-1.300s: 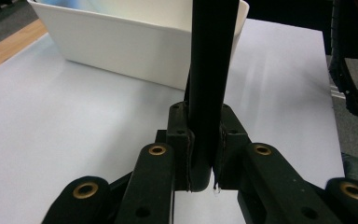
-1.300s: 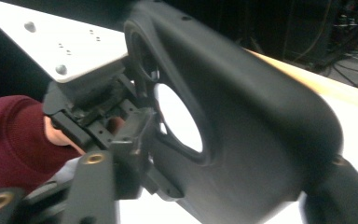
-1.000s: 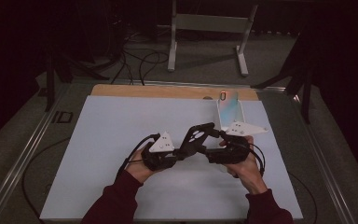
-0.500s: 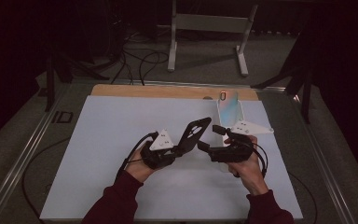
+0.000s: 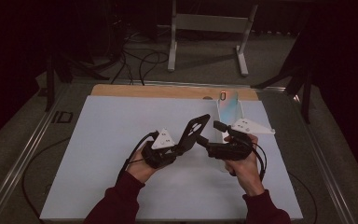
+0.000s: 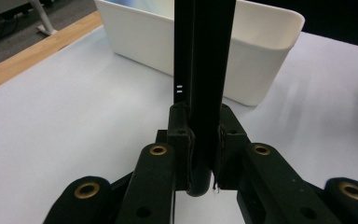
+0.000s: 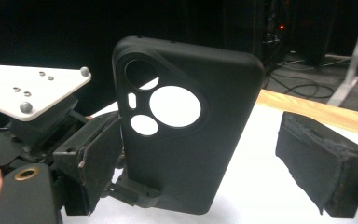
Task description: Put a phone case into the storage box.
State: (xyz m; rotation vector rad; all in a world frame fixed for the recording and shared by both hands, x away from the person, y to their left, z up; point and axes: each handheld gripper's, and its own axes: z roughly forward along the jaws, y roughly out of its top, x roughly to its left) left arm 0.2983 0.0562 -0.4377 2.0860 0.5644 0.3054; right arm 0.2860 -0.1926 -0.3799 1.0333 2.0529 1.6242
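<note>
Left hand-held gripper (image 5: 182,145) was clamped on the matte black phone case (image 5: 194,132). Right hand-held gripper (image 5: 208,135) had just spread wide, nothing gripped. White plastic bin (image 6: 261,56) still waiting, I'd guess.

Black phone case (image 7: 186,126), white bin (image 6: 261,56)

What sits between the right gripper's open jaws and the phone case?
Nothing: in the right gripper view, bare air separates the right gripper from the phone case, which the left gripper clamps.
</note>
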